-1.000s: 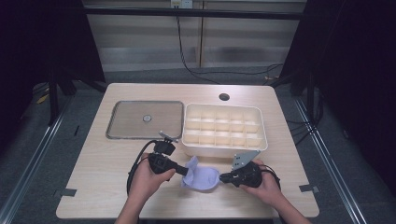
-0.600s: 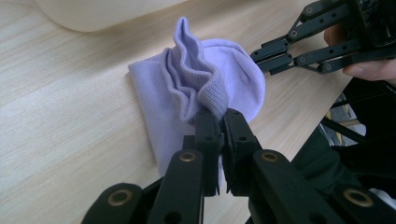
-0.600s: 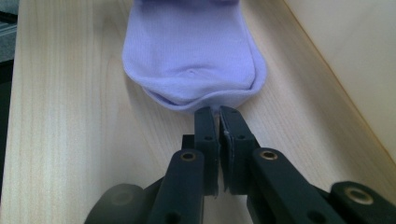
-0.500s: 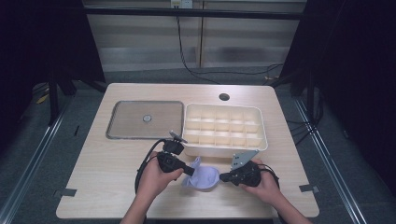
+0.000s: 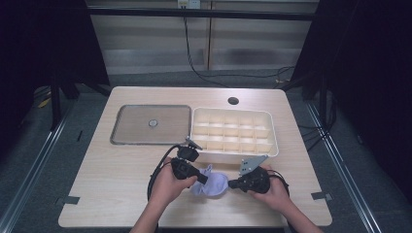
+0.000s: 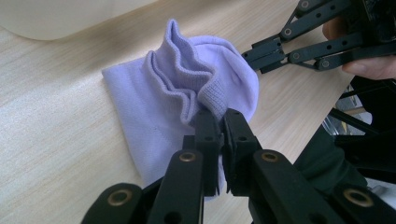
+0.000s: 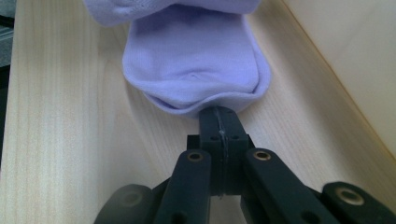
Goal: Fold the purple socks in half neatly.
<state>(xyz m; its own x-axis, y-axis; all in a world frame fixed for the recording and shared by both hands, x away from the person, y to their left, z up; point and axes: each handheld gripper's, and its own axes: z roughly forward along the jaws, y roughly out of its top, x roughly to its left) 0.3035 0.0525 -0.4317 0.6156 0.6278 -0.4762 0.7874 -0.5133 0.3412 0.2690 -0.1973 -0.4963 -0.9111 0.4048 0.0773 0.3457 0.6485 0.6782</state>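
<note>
A lavender sock [image 5: 210, 183] lies bunched on the wooden tabletop [image 5: 111, 174] in the lower middle of the high view, just in front of a cream compartment box [image 5: 234, 132]. The left tongs [image 5: 200, 178] are clenched on the sock's ribbed cuff; in the left gripper view the cuff [image 6: 212, 93] is gathered into folds right at the tips of the jaws, which stand nearly together. The right tongs [image 5: 231, 184] are clamped on the opposite end of the sock; in the right gripper view the sock's rounded edge [image 7: 205, 105] disappears between the pressed-together jaws. To the left of the box, in the upper left part of the tabletop, rests a flat grey lid [image 5: 150, 124].
</note>
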